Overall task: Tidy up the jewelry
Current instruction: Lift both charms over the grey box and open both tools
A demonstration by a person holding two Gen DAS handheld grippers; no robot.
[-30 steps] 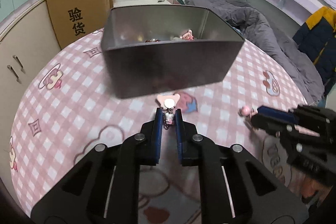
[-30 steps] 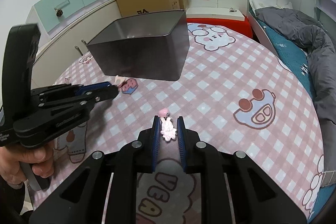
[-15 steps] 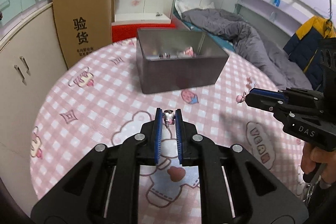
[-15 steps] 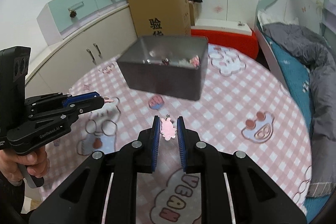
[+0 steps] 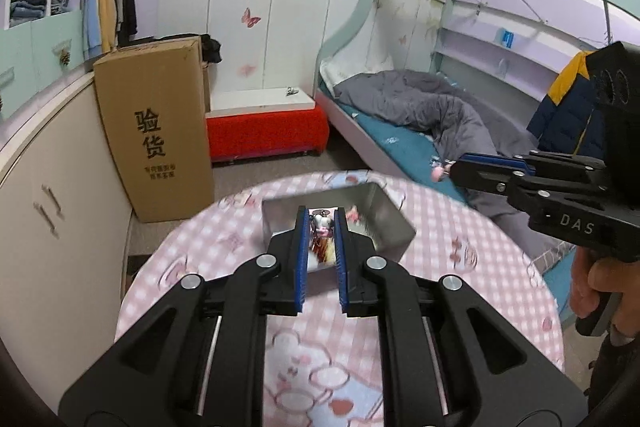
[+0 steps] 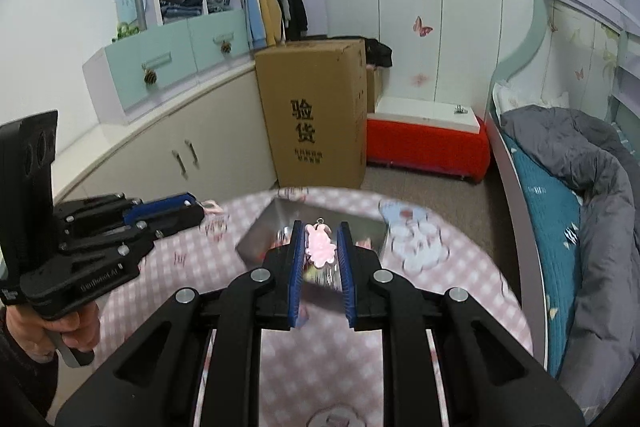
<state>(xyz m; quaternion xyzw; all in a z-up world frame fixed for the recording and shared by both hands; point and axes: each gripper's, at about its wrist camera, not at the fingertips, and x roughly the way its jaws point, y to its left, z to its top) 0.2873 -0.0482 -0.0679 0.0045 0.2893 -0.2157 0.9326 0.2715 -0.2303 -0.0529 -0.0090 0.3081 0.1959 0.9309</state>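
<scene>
While both hover above the metal tin (image 5: pixel 394 223) on the pink checked table (image 5: pixel 224 239), L gripper (image 5: pixel 321 227) pinches a small white charm (image 5: pixel 322 223). R gripper (image 6: pixel 320 247) clamps a pink bunny charm (image 6: pixel 320 247); more jewelry in tin, blurred.

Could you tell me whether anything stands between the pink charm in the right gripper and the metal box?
Nothing visible does. The right gripper holds the pink charm above the open metal box; the left gripper is off to the side.

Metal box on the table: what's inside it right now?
The metal box holds several small pieces, pink and shiny, too blurred to name. Both grippers, left gripper and right gripper, and their pink charms cover the middle of it.
</scene>
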